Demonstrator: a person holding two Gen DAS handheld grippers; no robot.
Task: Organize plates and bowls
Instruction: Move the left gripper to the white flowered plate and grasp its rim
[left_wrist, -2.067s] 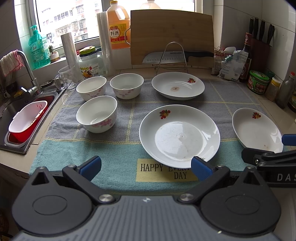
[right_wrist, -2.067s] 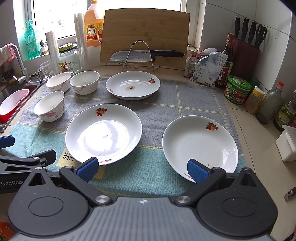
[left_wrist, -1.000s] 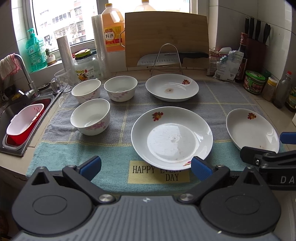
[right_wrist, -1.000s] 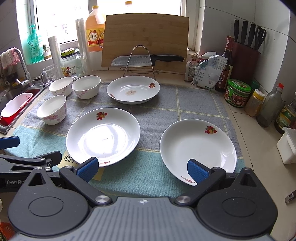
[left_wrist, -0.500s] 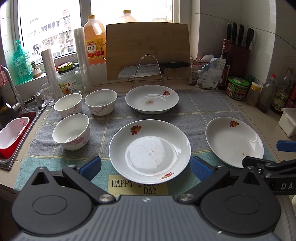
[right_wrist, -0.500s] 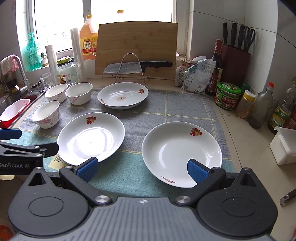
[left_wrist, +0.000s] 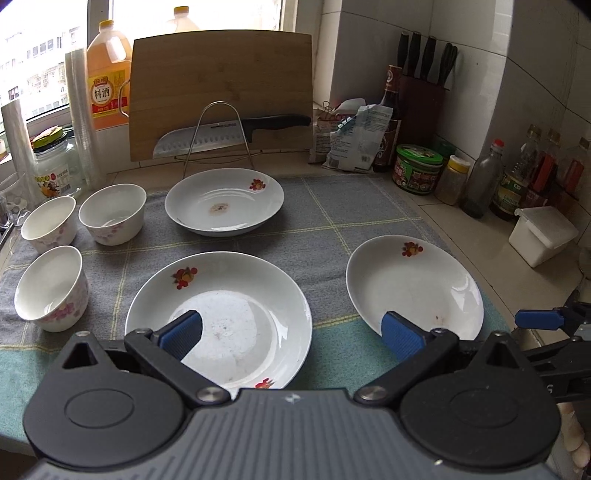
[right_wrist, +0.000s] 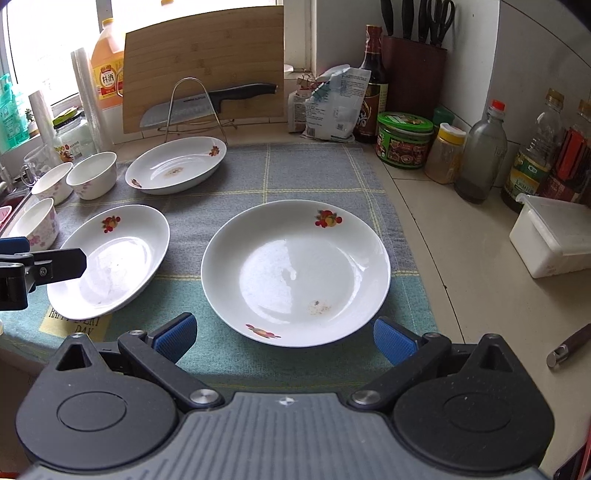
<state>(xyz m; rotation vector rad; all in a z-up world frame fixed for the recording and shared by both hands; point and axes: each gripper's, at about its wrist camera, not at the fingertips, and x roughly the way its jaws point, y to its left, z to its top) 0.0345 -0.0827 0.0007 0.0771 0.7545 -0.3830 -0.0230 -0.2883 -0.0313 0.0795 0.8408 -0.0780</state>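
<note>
Three white plates with fruit prints lie on a towel: a far plate (left_wrist: 224, 201), a middle plate (left_wrist: 221, 317) and a right plate (left_wrist: 413, 288). Three white bowls (left_wrist: 112, 212) (left_wrist: 48, 218) (left_wrist: 50, 288) stand at the left. My left gripper (left_wrist: 291, 334) is open and empty; its left finger hangs over the middle plate's near part, its right finger before the right plate's near rim. My right gripper (right_wrist: 283, 338) is open and empty just before the right plate (right_wrist: 295, 271), fingers on either side of the near rim. The middle plate (right_wrist: 110, 258) and far plate (right_wrist: 175, 170) lie to its left.
A cutting board (left_wrist: 221, 92) and a knife (left_wrist: 236, 131) on a wire rack stand at the back. Jars, bottles (right_wrist: 480, 147), a knife block (left_wrist: 424, 88) and a white box (right_wrist: 550, 236) line the right counter. An oil jug (left_wrist: 109, 88) stands back left.
Both grippers have swung to the right and come closer to the plates. The right plate now sits centred before my right gripper. No plate or bowl has moved.
</note>
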